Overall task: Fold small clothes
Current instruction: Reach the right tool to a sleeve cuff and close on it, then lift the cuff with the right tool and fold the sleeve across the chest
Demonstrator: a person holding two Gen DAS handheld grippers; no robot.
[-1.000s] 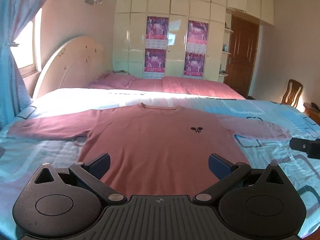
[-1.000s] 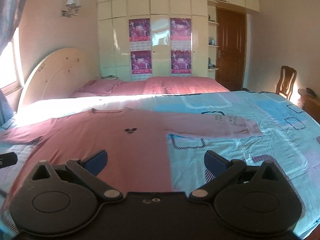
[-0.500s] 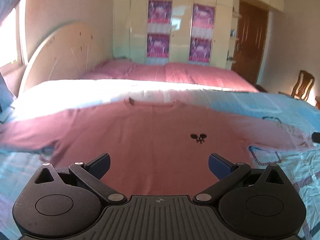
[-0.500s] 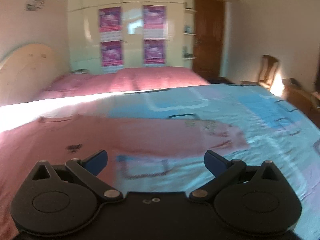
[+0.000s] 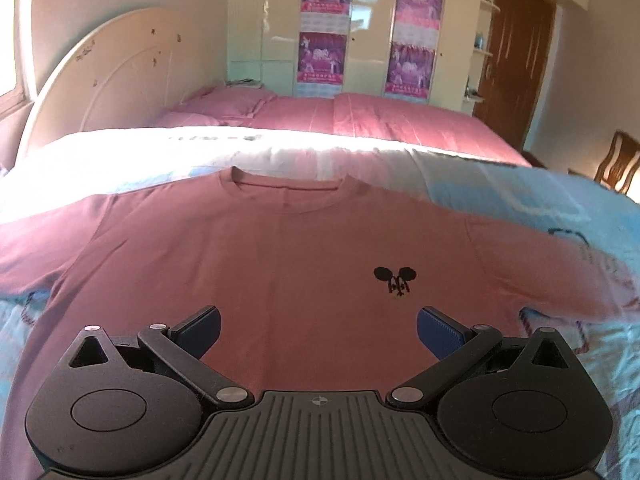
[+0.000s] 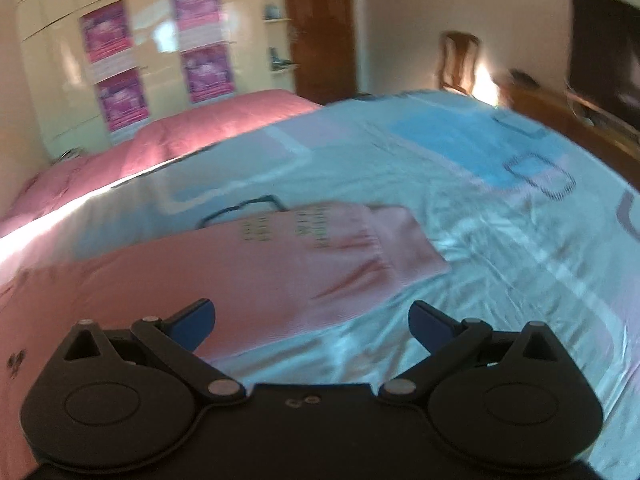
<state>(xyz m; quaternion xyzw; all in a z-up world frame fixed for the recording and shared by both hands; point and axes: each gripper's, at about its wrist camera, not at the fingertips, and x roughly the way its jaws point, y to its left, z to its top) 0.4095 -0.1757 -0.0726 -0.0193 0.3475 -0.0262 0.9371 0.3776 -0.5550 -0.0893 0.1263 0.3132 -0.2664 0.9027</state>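
Pink shirt flat on the bed, front up, collar at twelve o'clock, hem toward six. Small black logo on the chest, toward three o'clock of centre. Sleeves spread out to nine and three o'clock over the blue patterned sheet.

Left gripper low over the shirt's lower half, jaws wide apart, nothing between them but pink cloth below. Blue pads splayed to either side, not visibly touching the fabric.

Right gripper over at the sleeve, jaws also wide, empty. Left finger above pink cloth, right finger above bare sheet. Cuff lying ahead at about one o'clock, paler than the rest, flat on the sheet. Faint printed lettering on the sleeve just behind the cuff. Right view smeared with blur, so fine detail hard to read. Logo again at the far nine o'clock edge of that view.

Beyond the shirt, at twelve: pink bedspread, rounded cream headboard toward ten, cream wardrobe with purple posters, brown door at one o'clock, wooden chair at two.
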